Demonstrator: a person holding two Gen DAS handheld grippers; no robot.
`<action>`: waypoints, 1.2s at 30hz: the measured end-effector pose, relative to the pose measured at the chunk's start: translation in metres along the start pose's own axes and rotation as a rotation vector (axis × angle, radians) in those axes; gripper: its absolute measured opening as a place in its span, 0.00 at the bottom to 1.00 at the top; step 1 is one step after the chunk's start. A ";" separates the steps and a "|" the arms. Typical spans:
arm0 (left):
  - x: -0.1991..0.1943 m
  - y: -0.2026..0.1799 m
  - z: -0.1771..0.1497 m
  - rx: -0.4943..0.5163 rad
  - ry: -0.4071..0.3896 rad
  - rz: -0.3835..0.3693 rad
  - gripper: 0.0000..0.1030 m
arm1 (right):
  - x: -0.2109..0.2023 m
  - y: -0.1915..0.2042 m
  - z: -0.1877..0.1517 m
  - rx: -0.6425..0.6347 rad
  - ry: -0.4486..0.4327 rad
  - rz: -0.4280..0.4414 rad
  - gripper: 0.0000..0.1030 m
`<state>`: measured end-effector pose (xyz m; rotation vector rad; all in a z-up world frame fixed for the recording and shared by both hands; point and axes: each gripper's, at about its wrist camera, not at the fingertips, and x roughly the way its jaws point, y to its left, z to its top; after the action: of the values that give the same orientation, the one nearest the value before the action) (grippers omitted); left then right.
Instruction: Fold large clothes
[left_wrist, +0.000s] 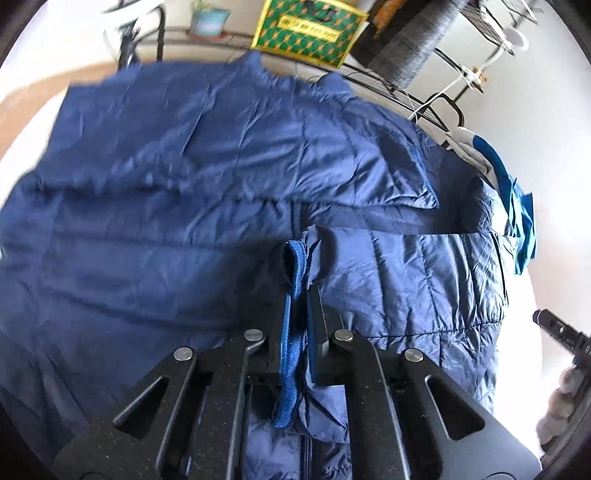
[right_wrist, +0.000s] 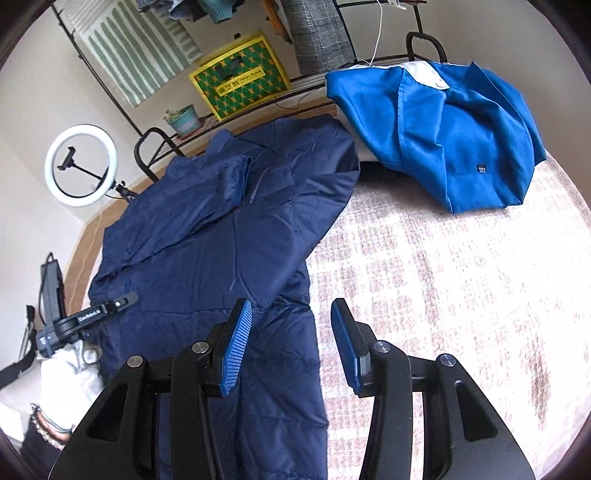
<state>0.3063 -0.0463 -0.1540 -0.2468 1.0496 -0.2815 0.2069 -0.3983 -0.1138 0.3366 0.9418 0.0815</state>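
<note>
Left tongs clamped on the blue-trimmed cuff of the navy quilted puffer jacket, which lies spread on the pale checked bed cover. Right tongs apart, empty, over the jacket's right edge.

Risk: the grip is thin, on slippery shell fabric; a pull could slip the cuff free or drag the jacket askew, I'd guess.

Only the left view shows the clamp; only the right shows the whole bright blue garment heaped well apart.

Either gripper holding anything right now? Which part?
The left gripper is shut on the navy puffer jacket, pinching its blue-trimmed edge by the zipper. The right gripper holds nothing, its jaws open above the jacket's edge.
</note>
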 end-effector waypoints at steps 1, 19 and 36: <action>-0.003 -0.004 0.004 0.019 -0.015 0.003 0.04 | 0.000 0.001 0.000 -0.004 0.001 -0.001 0.42; -0.054 0.081 0.131 -0.043 -0.329 0.179 0.04 | 0.070 0.024 0.055 -0.051 -0.013 -0.087 0.42; 0.021 0.124 0.133 0.030 -0.236 0.283 0.04 | 0.132 0.029 0.063 -0.117 0.058 -0.201 0.42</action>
<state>0.4460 0.0714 -0.1489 -0.0986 0.8330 -0.0113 0.3377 -0.3580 -0.1728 0.1311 1.0194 -0.0383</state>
